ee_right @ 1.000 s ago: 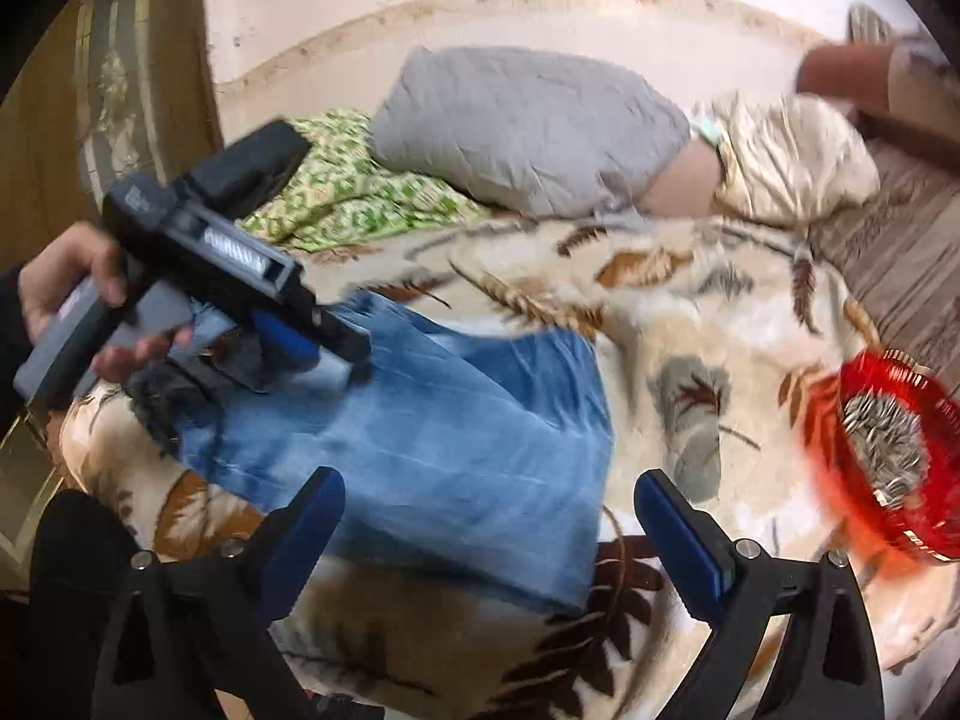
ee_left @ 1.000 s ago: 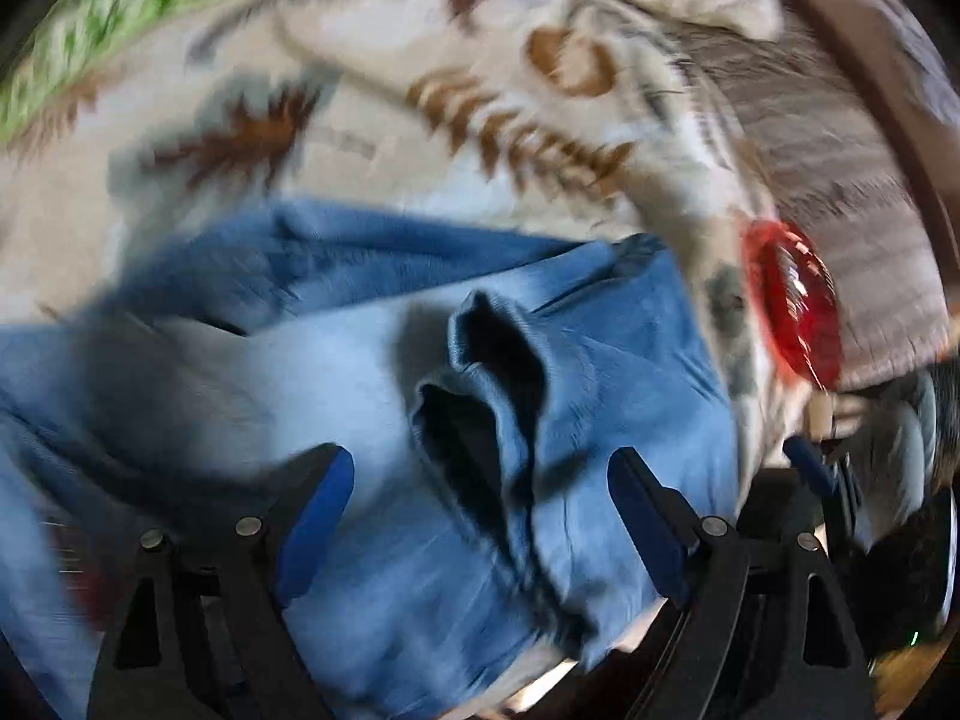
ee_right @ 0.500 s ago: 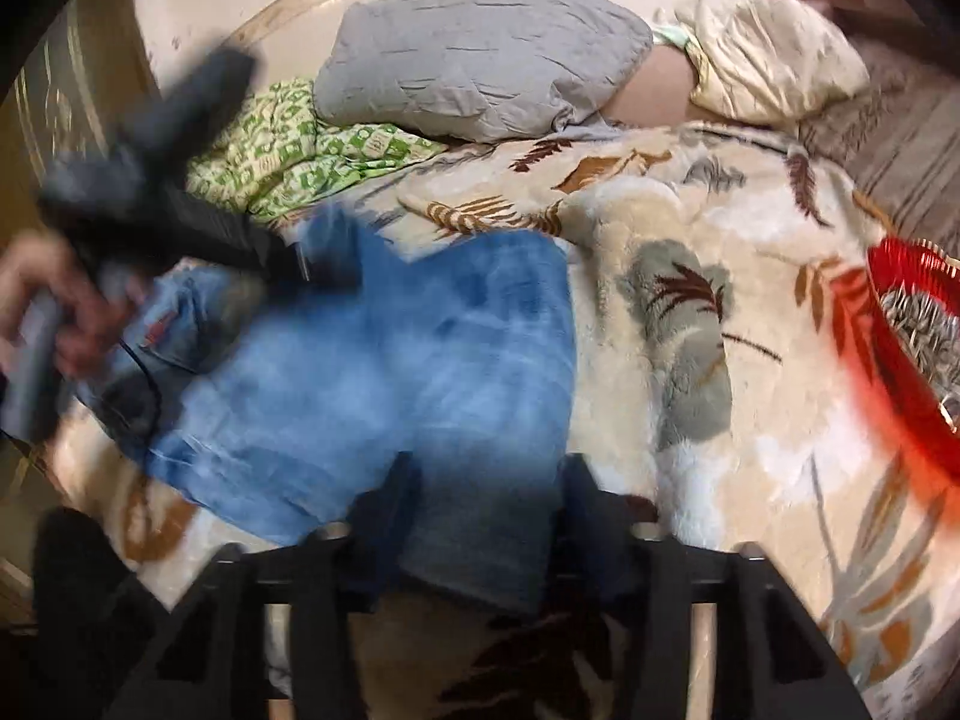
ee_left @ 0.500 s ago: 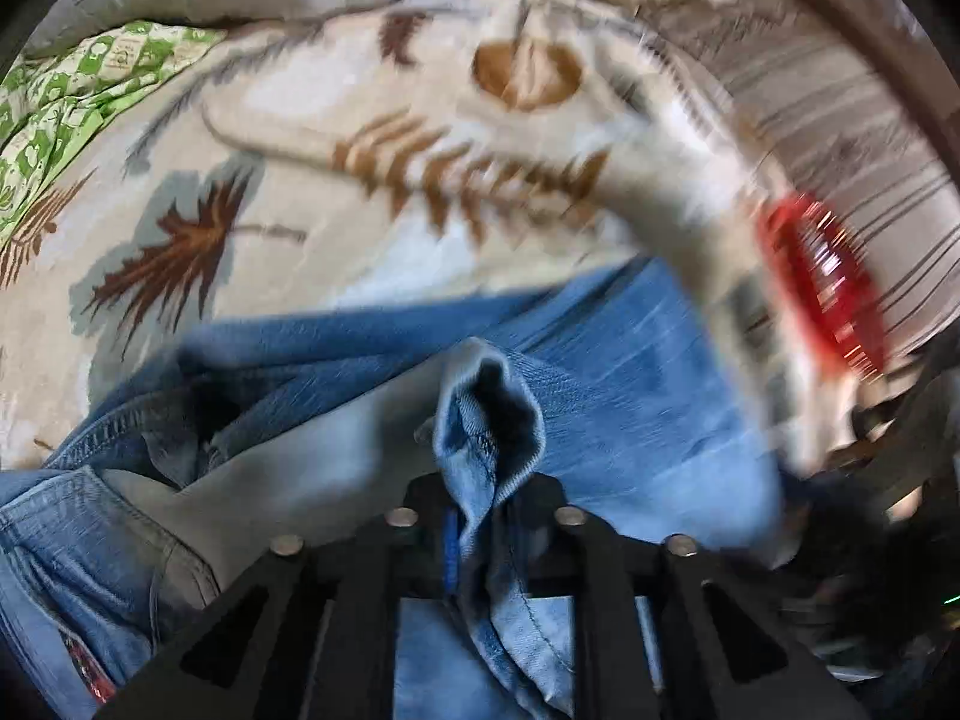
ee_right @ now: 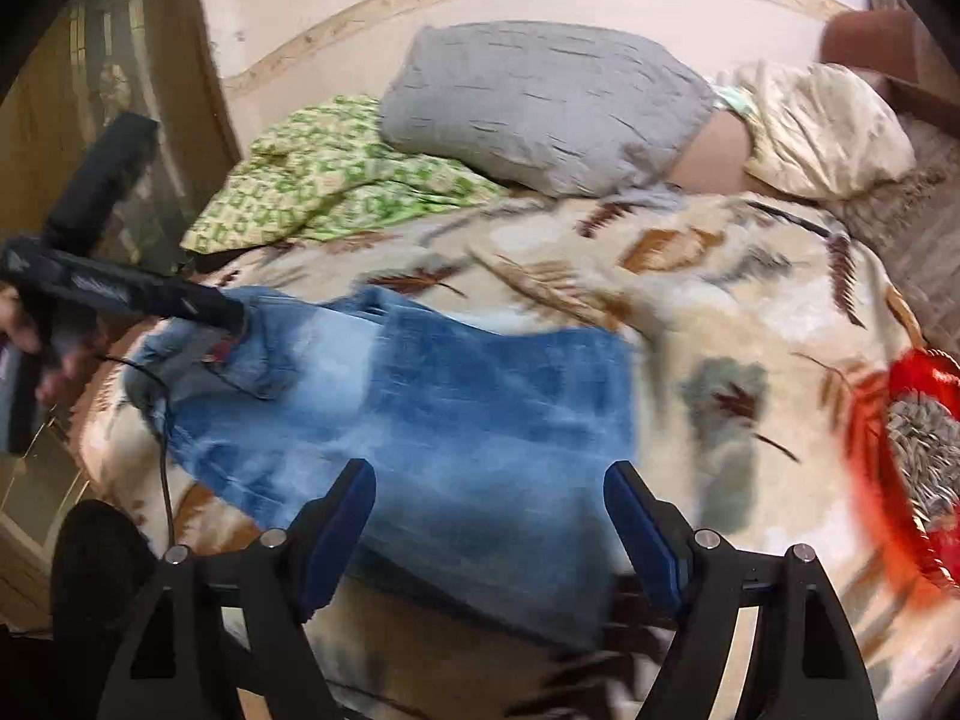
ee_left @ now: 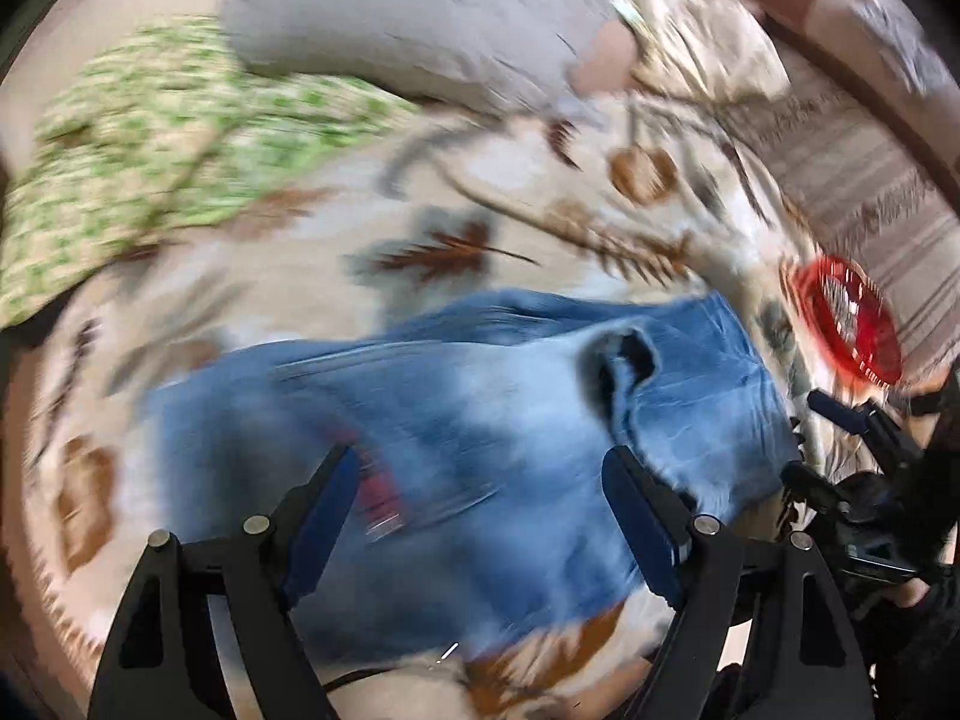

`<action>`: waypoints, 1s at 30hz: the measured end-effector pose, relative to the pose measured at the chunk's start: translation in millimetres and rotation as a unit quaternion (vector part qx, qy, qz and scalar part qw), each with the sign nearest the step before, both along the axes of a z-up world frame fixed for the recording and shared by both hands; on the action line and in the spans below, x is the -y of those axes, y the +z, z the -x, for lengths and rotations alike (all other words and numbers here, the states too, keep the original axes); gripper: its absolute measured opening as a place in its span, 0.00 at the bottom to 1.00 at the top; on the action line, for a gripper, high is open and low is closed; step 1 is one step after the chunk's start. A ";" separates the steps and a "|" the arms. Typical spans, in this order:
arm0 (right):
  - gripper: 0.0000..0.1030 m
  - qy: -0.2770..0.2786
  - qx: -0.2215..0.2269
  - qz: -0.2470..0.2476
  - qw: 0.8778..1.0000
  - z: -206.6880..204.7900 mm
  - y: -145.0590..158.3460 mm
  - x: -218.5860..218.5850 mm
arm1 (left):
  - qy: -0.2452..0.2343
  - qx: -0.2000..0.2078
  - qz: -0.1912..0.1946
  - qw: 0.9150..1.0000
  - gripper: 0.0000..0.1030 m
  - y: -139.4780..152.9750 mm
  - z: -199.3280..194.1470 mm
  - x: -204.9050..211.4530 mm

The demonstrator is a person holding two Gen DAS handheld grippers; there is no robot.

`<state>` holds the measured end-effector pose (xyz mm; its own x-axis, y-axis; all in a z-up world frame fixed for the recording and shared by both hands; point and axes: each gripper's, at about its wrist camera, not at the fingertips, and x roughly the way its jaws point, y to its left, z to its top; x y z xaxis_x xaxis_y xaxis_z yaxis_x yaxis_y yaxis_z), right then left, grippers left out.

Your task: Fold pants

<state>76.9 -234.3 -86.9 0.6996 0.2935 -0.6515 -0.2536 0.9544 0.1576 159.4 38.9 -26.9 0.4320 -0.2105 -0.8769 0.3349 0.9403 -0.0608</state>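
Blue jeans [ee_left: 480, 432] lie folded on a leaf-patterned blanket [ee_left: 480, 192] on the bed. They also show in the right wrist view [ee_right: 468, 414]. My left gripper [ee_left: 486, 516] is open and empty just above the jeans. A raised fold of denim [ee_left: 624, 372] stands just beyond its right finger. My right gripper [ee_right: 489, 519] is open and empty over the near edge of the jeans. The left gripper's body [ee_right: 120, 294] shows at the left of the right wrist view, over the waistband end.
A red basket [ee_right: 918, 456] sits at the bed's right edge, also in the left wrist view [ee_left: 852, 324]. A grey pillow [ee_right: 540, 102], a green patterned cloth [ee_right: 324, 180] and a cream pillow [ee_right: 822, 126] lie at the head. A wooden door [ee_right: 90, 90] stands left.
Both grippers, shut on the denim half a second ago, have let go, opened and pulled back. The jeans now lie flatter on the blanket.
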 end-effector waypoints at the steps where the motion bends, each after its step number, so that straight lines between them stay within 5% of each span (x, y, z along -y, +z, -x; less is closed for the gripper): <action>1: 0.79 0.007 0.005 0.000 1.000 0.6 3.5 -7.2 | 0.022 0.008 0.003 1.000 0.81 18.7 10.2 -23.9; 3: 0.79 0.033 0.018 -0.002 0.999 1.3 15.4 -29.5 | 0.049 0.022 0.003 0.999 0.82 45.9 28.3 -57.0; 7: 0.79 0.070 0.037 -0.008 0.997 -1.8 33.1 -72.1 | 0.114 0.039 -0.062 0.991 0.95 93.7 79.0 -133.8; 11: 0.80 0.089 0.033 -0.009 0.995 -5.5 35.1 -104.8 | 0.143 0.017 -0.073 0.987 0.95 81.9 103.2 -176.3; 17: 0.80 0.114 0.028 0.028 0.993 6.7 28.3 -125.0 | 0.172 -0.015 0.036 0.984 0.95 -0.8 91.6 -186.1; 20: 0.80 0.113 0.020 0.044 0.992 13.8 24.3 -123.2 | 0.195 -0.026 0.152 0.969 0.95 -44.8 87.1 -178.7; 22: 0.80 0.109 0.014 0.058 0.992 16.7 20.4 -123.1 | 0.197 -0.027 0.195 0.960 0.95 -64.3 84.9 -168.8; 28: 0.80 0.086 0.009 0.064 0.994 24.6 18.6 -118.1 | 0.247 -0.047 0.283 0.925 0.95 -107.7 64.1 -166.1; 30: 0.80 0.082 0.010 0.068 0.994 25.9 20.6 -118.0 | 0.257 -0.051 0.291 0.920 0.95 -111.7 51.3 -166.8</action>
